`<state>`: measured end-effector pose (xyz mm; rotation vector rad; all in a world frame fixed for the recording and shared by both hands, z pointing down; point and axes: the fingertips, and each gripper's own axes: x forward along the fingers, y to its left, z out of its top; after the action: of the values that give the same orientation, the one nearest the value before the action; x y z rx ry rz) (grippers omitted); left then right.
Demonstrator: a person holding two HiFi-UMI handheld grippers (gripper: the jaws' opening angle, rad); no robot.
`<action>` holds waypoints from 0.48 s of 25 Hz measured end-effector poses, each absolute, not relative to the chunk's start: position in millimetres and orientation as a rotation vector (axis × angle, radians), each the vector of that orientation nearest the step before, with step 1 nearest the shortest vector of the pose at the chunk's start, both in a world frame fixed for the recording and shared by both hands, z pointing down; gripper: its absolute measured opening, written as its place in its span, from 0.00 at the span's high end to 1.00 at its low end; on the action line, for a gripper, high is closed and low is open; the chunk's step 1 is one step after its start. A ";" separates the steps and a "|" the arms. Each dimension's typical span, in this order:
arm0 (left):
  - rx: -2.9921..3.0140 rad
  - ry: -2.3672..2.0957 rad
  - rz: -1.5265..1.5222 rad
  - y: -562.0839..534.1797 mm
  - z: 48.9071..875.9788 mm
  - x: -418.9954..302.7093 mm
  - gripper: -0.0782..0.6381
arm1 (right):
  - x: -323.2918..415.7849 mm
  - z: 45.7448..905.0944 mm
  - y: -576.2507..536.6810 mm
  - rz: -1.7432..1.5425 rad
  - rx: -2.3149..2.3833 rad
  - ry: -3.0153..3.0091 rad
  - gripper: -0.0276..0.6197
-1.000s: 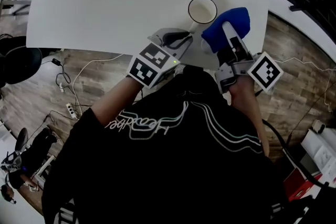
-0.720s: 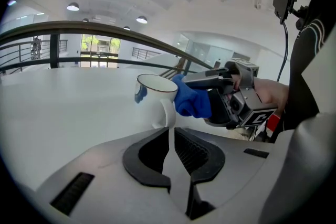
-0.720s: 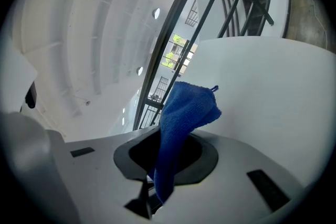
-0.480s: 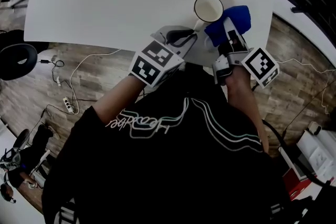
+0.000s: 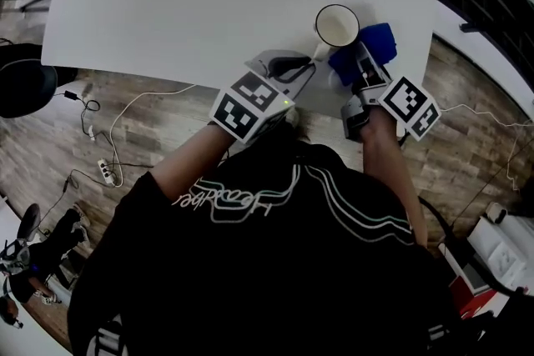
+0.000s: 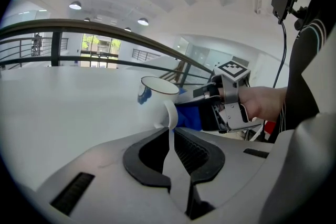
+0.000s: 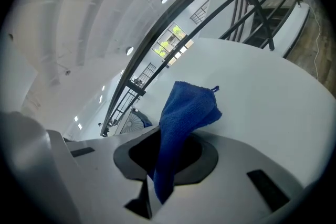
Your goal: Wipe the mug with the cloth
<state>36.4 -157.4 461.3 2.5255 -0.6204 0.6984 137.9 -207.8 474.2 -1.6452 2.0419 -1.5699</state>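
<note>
Since a second ago the cloth (image 5: 377, 43) is drawn in against the mug (image 5: 337, 25), just ahead of the right gripper (image 7: 168, 150) clamped on it (wiping is judged under way). The white, dark-rimmed mug is held upright by its handle between the left gripper's (image 6: 171, 136) closed tips.

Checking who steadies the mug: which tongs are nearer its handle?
Left. The left tongs are shut on the mug handle itself; the right tongs, shut on the blue cloth, sit beside the mug, off the handle.
</note>
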 end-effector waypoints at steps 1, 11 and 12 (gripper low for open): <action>2.523 -0.629 0.693 -158.4 459.7 33.8 0.84 | 140.7 472.2 -207.3 -1.554 -1.648 2.053 0.88; 2.550 -0.764 0.514 -111.1 383.3 -1.9 0.84 | 113.0 356.2 -135.9 -1.095 -1.399 2.497 0.88; 2.557 -0.771 0.486 -97.6 371.4 -0.8 0.84 | 110.8 339.5 -119.7 -1.026 -1.364 2.551 0.88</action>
<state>-0.8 -97.6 371.4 2.5568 -0.7711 0.4856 110.8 -119.7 339.5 -1.3640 2.5513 -1.0264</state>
